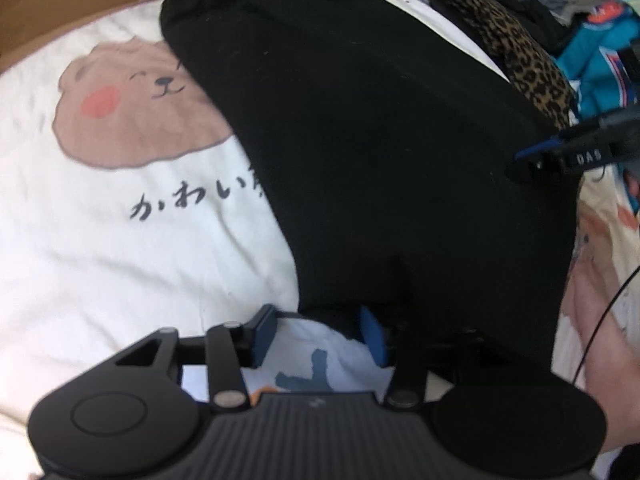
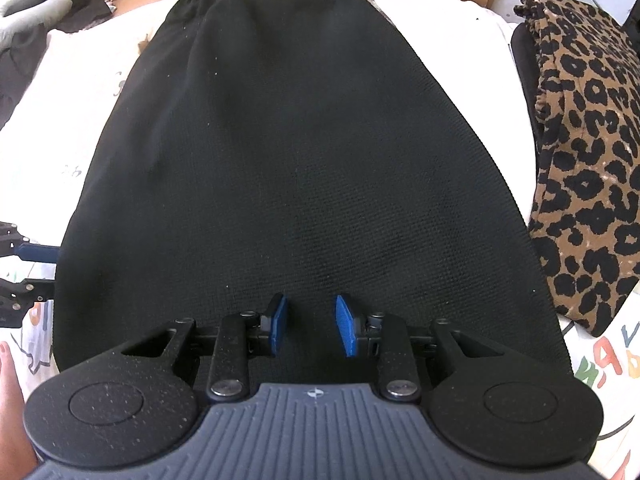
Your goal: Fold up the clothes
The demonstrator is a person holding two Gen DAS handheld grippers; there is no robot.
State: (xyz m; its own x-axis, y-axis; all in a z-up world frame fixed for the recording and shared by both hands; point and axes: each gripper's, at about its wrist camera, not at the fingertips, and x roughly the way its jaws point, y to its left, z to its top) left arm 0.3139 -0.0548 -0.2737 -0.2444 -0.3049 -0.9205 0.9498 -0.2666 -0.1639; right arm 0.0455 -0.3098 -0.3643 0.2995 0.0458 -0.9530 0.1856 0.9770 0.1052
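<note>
Fingers [image 2: 279,322] on the right gripper [image 2: 311,326] are parted over one black garment [image 2: 296,152], nothing pinched; left gripper [image 1: 318,334] is spread at its near edge. One leopard-print cloth [image 2: 588,152] is laid beside it.

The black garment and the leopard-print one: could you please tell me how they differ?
The black garment is plain; the leopard-print one is spotted brown and black. The black garment lies spread out centrally, the leopard-print one bunched beside it. Both rest on the white bedding.
</note>
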